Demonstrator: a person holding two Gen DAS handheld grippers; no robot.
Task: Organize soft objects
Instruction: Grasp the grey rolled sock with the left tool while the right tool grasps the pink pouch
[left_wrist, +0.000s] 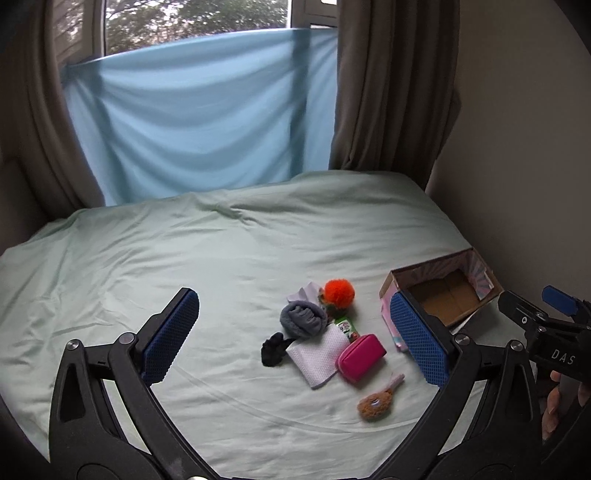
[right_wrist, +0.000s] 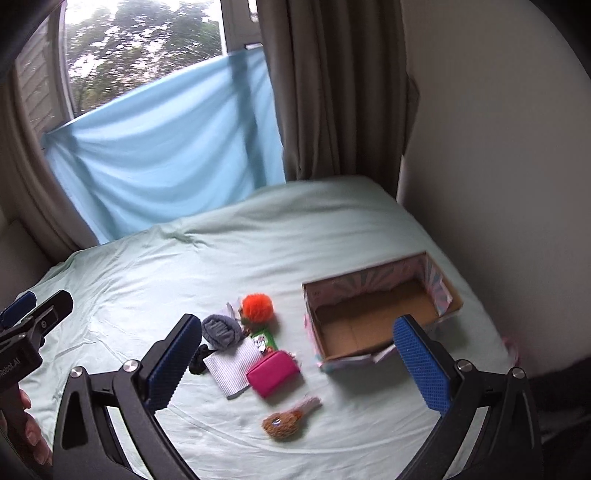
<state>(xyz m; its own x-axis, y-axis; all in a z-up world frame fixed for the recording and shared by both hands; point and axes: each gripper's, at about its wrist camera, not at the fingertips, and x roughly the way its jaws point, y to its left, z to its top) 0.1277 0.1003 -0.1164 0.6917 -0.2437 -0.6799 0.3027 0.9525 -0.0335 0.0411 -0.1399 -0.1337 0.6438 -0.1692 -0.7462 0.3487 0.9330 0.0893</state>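
Left gripper (left_wrist: 295, 332) and right gripper (right_wrist: 299, 358): both spread wide, empty. Soft items cluster ahead between the pads; open box (right_wrist: 380, 317) ahead-right. Green packet (left_wrist: 346, 328) partly covered, label unreadable.

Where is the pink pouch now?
In both views the pink pouch lies on the bed, beside the white mesh cloth, left of the open box.

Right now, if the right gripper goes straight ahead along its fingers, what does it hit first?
Probably the pink pouch on the bed sheet. The open right gripper is centred near it, with the cardboard box off to the right. Depth is unclear.
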